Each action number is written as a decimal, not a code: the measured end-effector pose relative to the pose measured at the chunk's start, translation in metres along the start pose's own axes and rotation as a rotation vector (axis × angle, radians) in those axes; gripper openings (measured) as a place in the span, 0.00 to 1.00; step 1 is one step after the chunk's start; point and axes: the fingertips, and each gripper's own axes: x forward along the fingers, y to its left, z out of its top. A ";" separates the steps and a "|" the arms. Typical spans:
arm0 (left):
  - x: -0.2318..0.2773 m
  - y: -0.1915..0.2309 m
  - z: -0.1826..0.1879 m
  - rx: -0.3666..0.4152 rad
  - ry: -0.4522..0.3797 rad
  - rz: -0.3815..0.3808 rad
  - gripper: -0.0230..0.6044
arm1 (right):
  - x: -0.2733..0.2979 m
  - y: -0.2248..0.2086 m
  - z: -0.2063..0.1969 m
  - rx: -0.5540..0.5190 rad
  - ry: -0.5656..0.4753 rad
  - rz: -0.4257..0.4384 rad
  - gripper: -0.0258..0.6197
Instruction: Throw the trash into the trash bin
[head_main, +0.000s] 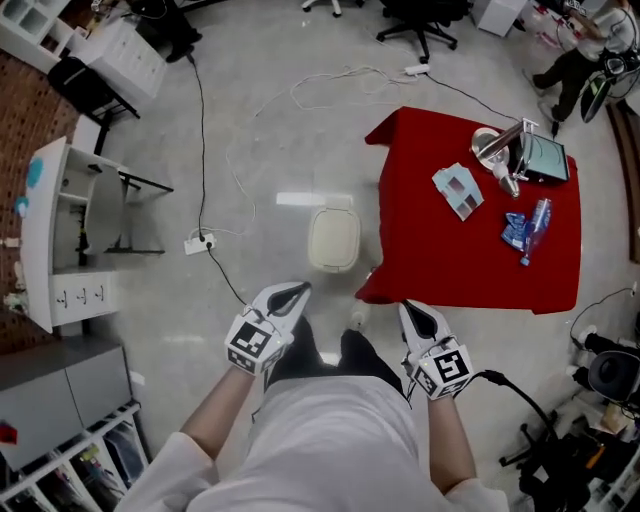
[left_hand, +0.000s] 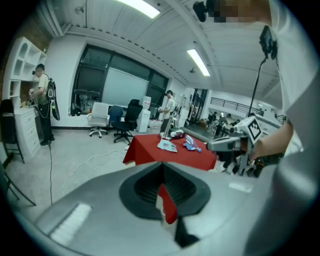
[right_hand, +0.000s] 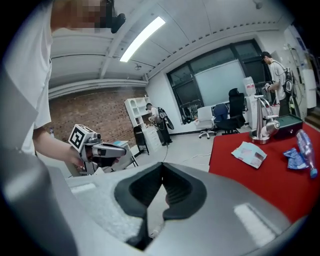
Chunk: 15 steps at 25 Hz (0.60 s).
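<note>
- You are holding the left gripper and right gripper closed and empty, probably just starting the pickup.
- You are needing open jaws next, over the blue wrapper on the red table.

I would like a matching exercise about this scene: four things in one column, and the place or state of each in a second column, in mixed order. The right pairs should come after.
Things
1. trash bin
2. paper packet
3. power strip
4. right gripper

Places or states
A. shut, holding nothing
B. lying on the red table
C. on the floor, at the end of a black cable, away from the table
D. on the floor, right beside the table's edge

Right pairs: 1-D, 2-B, 3-C, 4-A
</note>
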 end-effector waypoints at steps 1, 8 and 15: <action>0.003 0.008 -0.006 0.013 0.010 0.000 0.04 | 0.007 -0.001 -0.004 0.007 0.001 -0.012 0.04; 0.027 0.055 -0.049 0.030 0.070 0.004 0.04 | 0.054 0.000 -0.042 0.031 0.048 -0.081 0.04; 0.072 0.079 -0.119 0.011 0.151 -0.044 0.04 | 0.101 0.001 -0.105 0.059 0.122 -0.073 0.04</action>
